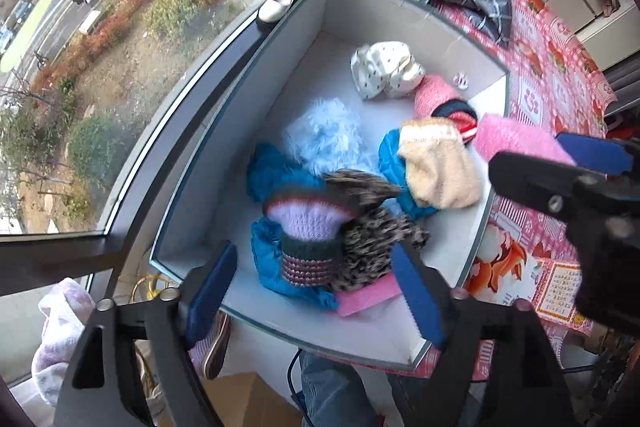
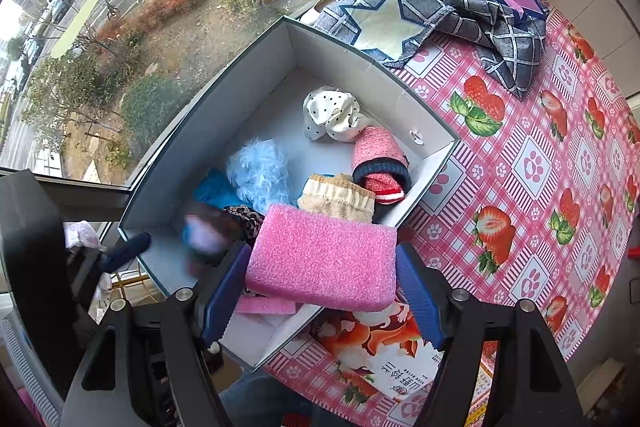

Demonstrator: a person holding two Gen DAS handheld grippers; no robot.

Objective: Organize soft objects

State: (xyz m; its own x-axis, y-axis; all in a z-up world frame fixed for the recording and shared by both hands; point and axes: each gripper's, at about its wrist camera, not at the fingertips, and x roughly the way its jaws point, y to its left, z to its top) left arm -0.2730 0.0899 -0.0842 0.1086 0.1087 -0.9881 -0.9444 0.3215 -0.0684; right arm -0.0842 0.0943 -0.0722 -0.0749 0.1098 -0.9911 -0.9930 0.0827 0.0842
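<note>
Strawberry-checked surface [image 2: 520, 155] beside a window carries the open box [image 2: 256, 75]. Right gripper [image 2: 320, 281] clamps a pink foam block [image 2: 324, 259] above its near corner for dropping in; left gripper [image 1: 316, 287], jaws apart, hangs over socks [image 1: 308, 227] already inside.

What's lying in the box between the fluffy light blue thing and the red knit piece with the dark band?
A cream ribbed sock, clearest in the right wrist view.

A printed card [image 2: 372, 351] with orange and white artwork lies on the bench at the lower centre of the right wrist view. It carries red Chinese characters, seen upside down and too distorted to read with certainty. No other text is legible.
</note>
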